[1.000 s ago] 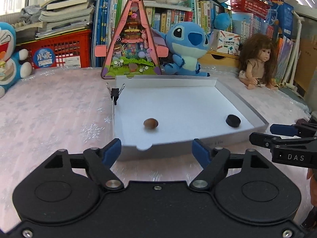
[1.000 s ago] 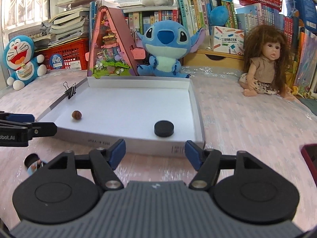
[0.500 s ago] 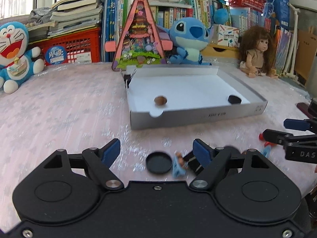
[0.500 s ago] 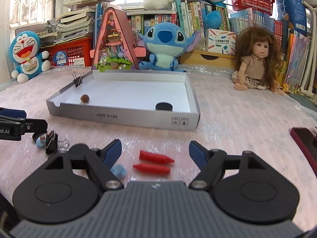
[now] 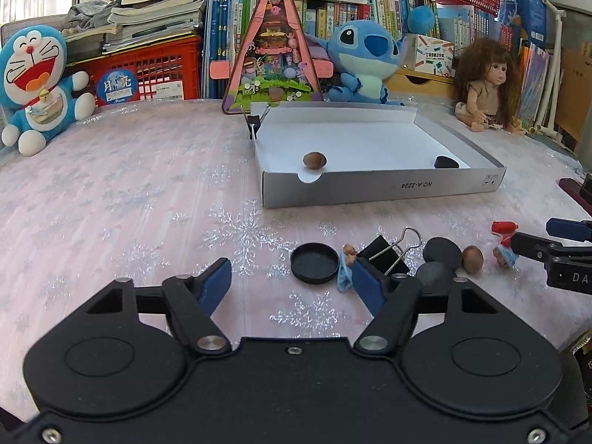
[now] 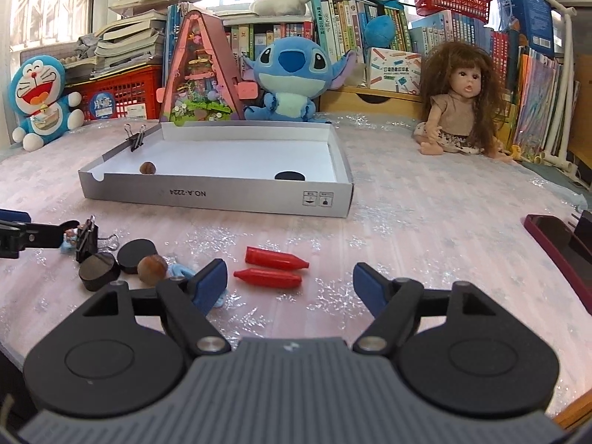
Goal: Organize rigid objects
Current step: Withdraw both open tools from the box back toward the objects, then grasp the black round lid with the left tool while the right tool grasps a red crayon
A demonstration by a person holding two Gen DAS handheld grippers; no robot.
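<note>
I'm hovering over the bench point(image 5: 129, 192) before the white box point(image 6: 222, 199), my left hand-held gripper point(image 5: 292, 283) just narrowing, empty, near the black cap point(image 5: 314, 262), my right hand-held gripper point(image 6: 288, 281) gaping empty around two red crayons point(image 6: 273, 268).

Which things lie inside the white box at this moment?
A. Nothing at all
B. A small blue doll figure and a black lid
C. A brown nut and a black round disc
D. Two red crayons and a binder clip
C: inside the white box a brown nut lies near the left and a black disc near the right, while the two red crayons lie on the table in front of it.
</note>
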